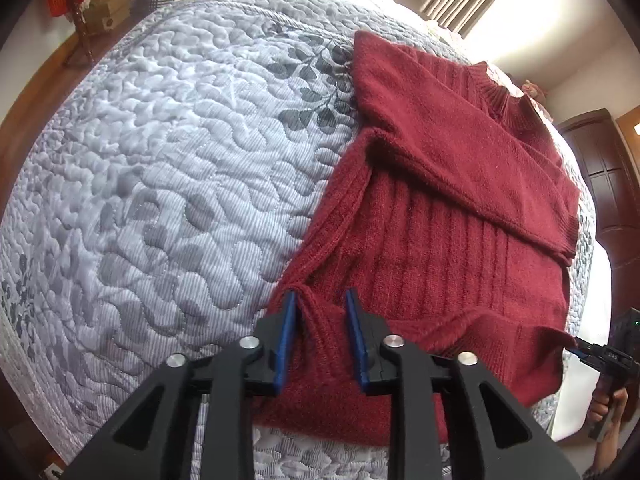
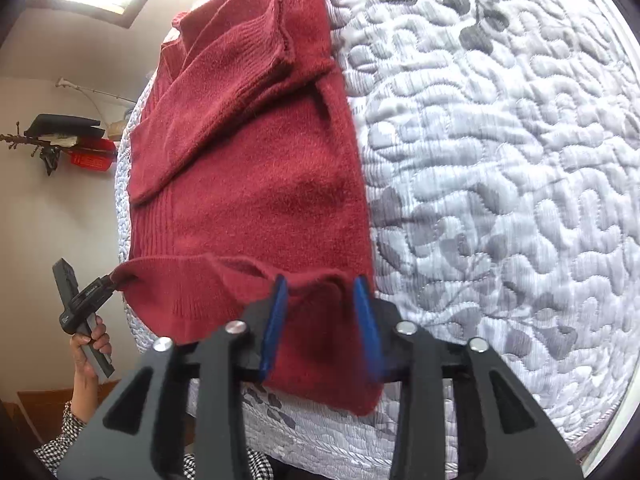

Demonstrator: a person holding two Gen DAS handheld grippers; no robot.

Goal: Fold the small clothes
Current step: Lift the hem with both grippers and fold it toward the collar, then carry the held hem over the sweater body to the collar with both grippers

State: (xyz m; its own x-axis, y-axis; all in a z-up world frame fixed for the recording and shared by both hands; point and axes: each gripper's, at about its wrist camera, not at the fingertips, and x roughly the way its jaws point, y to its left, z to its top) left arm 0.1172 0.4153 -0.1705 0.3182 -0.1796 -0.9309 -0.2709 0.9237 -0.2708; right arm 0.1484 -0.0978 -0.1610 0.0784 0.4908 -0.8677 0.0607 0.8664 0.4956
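Sweater (image 1: 440,216) lies on the bed (image 1: 160,160), lower right of frame, sleeves folded in. Left gripper (image 1: 320,336) and right gripper (image 2: 320,320) fingers look parted around hem corners; lift evenly toward collar.

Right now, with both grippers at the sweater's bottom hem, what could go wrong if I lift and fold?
1. The left gripper and right gripper have jaws apart around a little of the red sweater; the hem may slip out.
2. The folded sleeve lies loose across the chest and could slide off.
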